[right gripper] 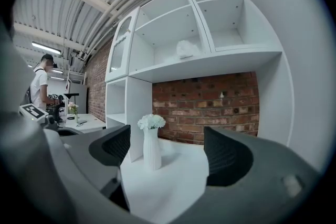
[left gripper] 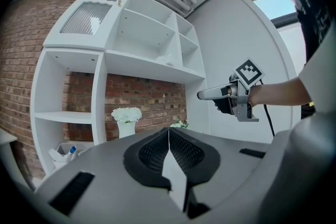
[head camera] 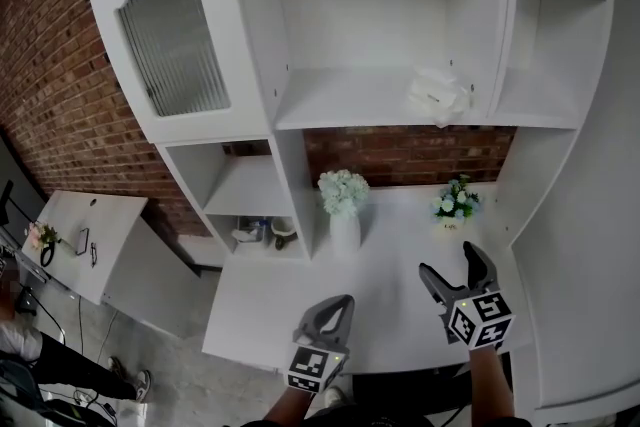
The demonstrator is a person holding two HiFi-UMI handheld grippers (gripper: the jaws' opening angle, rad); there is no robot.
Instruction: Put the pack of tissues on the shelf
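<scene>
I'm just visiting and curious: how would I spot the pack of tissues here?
Find the white shelf unit against the brick wall, then its wide open shelf above the brick strip. The pack of tissues lies at that shelf's right end: a soft, crumpled white bundle, alone there, while the vase and the flower pot stand on the desk below.

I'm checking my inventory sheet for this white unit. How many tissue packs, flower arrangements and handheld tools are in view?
Pack of tissues: 1
Flower arrangements: 2, the white vase of flowers and the small flower pot
Tools: 2, the left tool shut, the right tool open
Total: 5
</scene>
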